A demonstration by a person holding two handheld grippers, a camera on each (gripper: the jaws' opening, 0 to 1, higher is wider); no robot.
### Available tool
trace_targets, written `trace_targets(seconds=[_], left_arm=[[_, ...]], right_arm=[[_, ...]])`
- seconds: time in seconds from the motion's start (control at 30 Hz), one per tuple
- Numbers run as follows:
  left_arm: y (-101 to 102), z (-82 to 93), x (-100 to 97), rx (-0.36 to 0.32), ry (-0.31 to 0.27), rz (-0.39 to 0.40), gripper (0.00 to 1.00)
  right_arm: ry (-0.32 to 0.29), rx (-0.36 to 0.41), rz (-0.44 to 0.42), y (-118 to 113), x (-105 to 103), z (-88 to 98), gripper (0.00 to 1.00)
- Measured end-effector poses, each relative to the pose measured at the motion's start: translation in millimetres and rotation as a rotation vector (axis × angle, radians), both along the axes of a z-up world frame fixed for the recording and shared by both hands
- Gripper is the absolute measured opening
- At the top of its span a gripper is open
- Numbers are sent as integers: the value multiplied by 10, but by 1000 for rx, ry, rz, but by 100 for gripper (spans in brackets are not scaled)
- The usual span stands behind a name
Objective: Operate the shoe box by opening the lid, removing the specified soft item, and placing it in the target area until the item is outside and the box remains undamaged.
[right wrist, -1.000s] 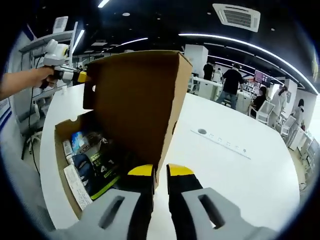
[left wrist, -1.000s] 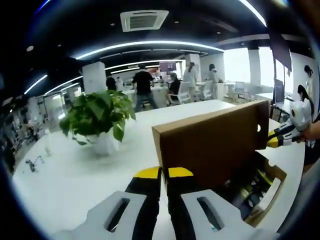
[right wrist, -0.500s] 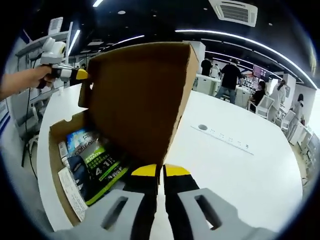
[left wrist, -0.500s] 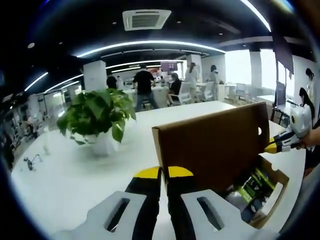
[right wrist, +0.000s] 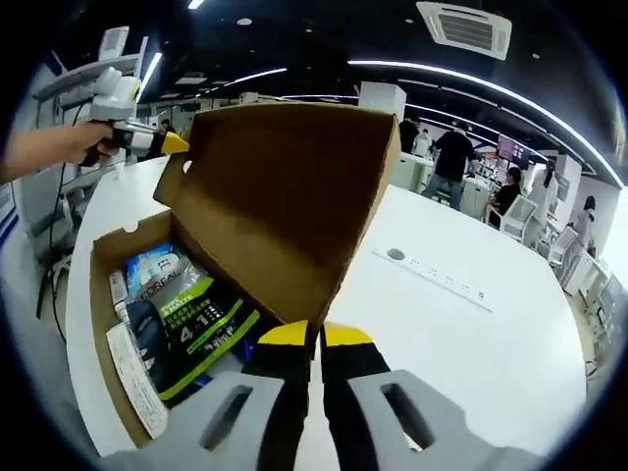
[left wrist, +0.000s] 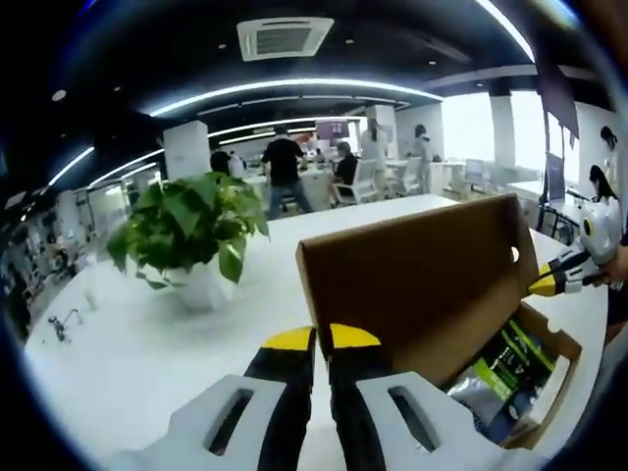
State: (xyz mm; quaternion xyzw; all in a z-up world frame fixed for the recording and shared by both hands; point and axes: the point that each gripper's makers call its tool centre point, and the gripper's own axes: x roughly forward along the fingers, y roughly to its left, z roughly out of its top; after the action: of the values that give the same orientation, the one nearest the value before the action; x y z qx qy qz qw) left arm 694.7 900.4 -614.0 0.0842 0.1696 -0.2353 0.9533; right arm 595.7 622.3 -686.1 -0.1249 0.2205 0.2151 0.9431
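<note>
Brown cardboard shoe box (right wrist: 118, 294) ahead-left of the right gripper (right wrist: 314, 335), lid (right wrist: 285, 196) raised, both grippers' jaws pinched together on its corners, left gripper (left wrist: 313, 339), green-and-black soft packets (right wrist: 182, 319) inside, white table (right wrist: 461, 334), potted plant (left wrist: 191, 231), open office.

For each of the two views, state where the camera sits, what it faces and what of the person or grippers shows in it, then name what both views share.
Left gripper view: rides the left gripper, facing the raised lid, a potted plant and the office; the right gripper at the lid's far corner.
Right gripper view: rides the right gripper, facing the open box with packets inside; a hand holds the other gripper.
Shared: lid, box, white table.
</note>
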Motion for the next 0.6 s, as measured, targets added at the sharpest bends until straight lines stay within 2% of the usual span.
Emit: trace_targets(seconds=[0.2, 0.6], left_arm=[[9, -126, -16, -7, 30, 9, 2], [72, -455, -275, -15, 93, 29, 1]], right_arm=[[-1, -18, 7, -10, 18, -2, 0], [23, 13, -16, -12, 21, -3, 0]])
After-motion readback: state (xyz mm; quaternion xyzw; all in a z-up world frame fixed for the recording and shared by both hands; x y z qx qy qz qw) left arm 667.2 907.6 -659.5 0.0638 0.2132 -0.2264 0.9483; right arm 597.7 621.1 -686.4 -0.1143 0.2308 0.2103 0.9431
